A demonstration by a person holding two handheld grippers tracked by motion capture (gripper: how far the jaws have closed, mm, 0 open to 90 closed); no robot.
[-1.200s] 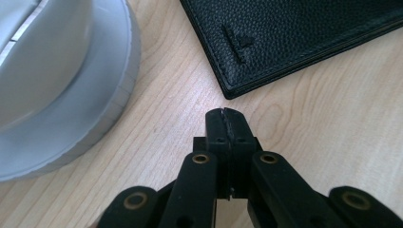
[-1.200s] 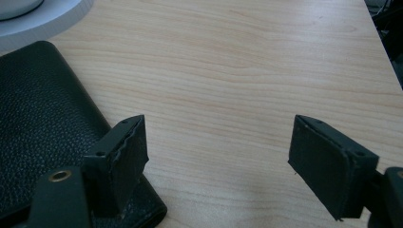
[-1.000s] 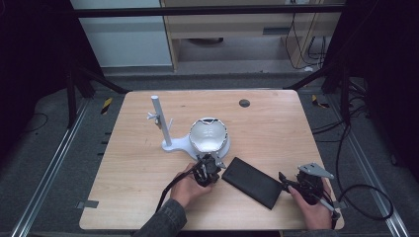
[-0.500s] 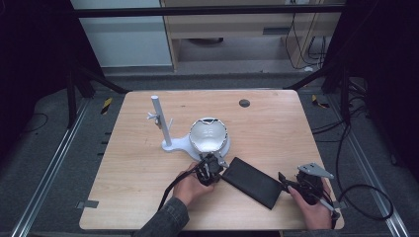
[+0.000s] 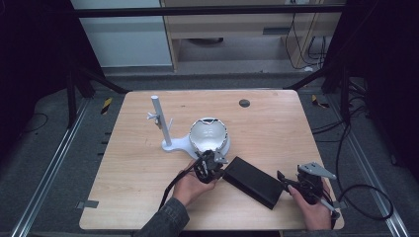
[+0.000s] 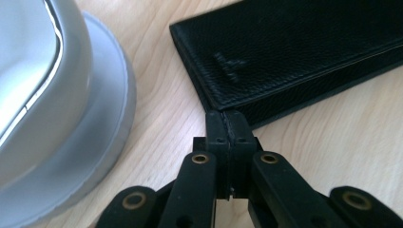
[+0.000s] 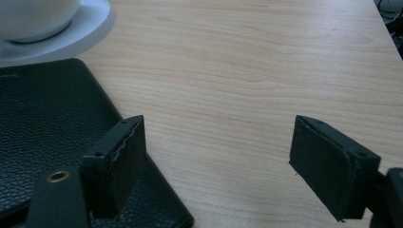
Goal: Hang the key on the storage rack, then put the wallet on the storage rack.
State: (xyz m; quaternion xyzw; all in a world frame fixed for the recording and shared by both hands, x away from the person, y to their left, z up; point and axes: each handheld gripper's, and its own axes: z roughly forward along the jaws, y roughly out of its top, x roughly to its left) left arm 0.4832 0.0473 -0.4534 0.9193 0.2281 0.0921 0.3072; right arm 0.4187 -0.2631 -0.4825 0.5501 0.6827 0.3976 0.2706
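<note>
White plastic stand [image 5: 170, 140] with upright post sits left of centre on the wooden table [image 5: 276, 123], white round bowl-like dish [image 5: 209, 135] beside it. Your left gripper [image 5: 215, 165] is clenched, tips at the flat black leather case's [image 5: 253, 181] near corner. Your right gripper [image 5: 282, 178] gapes wide at the case's other end, grasping nothing.

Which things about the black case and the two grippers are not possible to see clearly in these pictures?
- Black case: in the left gripper view its far end is cut off by the frame edge; the small embossed mark is too faint to read.
- Left gripper: its jaws are shut, but whether the tips touch the case is unclear; the jaws hide the contact.
- Right gripper: one jaw hides part of the case's corner.
</note>
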